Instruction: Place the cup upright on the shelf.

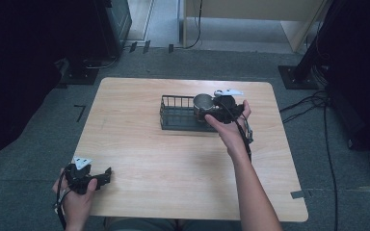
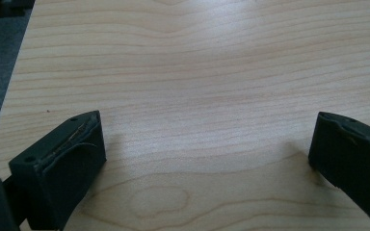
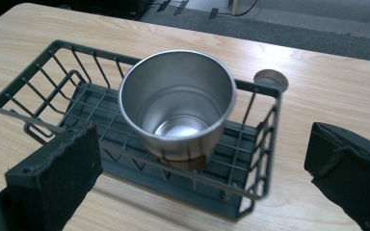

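A pale wood-grain table with rounded corners [image 1: 149, 159] carries a dark grey wire basket [image 1: 173, 115] set right of centre toward the far edge, and a shiny steel cup [image 3: 178, 103] stands upright in the basket's right end, mouth up and empty, its base on the wire floor. Just beyond the basket's far right corner, a small round metal disc [image 3: 270, 79] sits at the rim; whether it is fixed to the basket is unclear. The right gripper [image 1: 220, 111] hangs at the basket's near right side with its jaws spread wide and gripping nothing, the cup between and beyond them. The step appears to be either taking or leaving the cup; doing it well means keeping the jaws above the basket's top wire and moving straight, so the cup stays upright. The left gripper [image 1: 90, 177] rests at the near left corner, jaws also wide apart over bare wood, well clear. Open table lies all around the basket.
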Tool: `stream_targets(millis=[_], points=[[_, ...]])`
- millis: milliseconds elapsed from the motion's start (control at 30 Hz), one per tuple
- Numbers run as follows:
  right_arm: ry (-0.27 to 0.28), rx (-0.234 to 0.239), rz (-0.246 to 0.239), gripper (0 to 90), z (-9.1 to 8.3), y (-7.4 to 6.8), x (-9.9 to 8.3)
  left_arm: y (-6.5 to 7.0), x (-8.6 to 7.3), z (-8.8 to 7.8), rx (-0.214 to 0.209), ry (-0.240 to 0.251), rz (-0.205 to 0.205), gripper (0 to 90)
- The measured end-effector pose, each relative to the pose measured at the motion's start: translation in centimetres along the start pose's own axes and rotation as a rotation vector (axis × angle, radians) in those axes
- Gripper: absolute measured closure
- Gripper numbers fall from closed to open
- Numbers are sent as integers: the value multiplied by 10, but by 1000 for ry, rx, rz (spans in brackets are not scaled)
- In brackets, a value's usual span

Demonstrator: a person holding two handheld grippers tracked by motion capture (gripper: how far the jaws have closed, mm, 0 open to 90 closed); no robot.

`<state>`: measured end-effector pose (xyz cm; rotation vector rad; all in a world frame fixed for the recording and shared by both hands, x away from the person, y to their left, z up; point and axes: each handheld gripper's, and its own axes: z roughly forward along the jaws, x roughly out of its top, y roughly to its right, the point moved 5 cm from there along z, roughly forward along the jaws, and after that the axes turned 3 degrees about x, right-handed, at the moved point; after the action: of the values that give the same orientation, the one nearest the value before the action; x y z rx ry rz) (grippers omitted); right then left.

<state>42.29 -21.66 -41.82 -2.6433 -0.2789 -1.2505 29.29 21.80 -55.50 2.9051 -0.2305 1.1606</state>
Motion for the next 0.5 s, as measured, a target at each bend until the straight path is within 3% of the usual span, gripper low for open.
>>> stream_targets(millis=[267, 500], points=[[3, -26, -33, 0, -16, 8, -13, 0, 0, 0, 0, 0, -1, 0], [11, -34, -27, 0, -33, 19, -34, 0, 0, 0, 0, 0, 0, 0]])
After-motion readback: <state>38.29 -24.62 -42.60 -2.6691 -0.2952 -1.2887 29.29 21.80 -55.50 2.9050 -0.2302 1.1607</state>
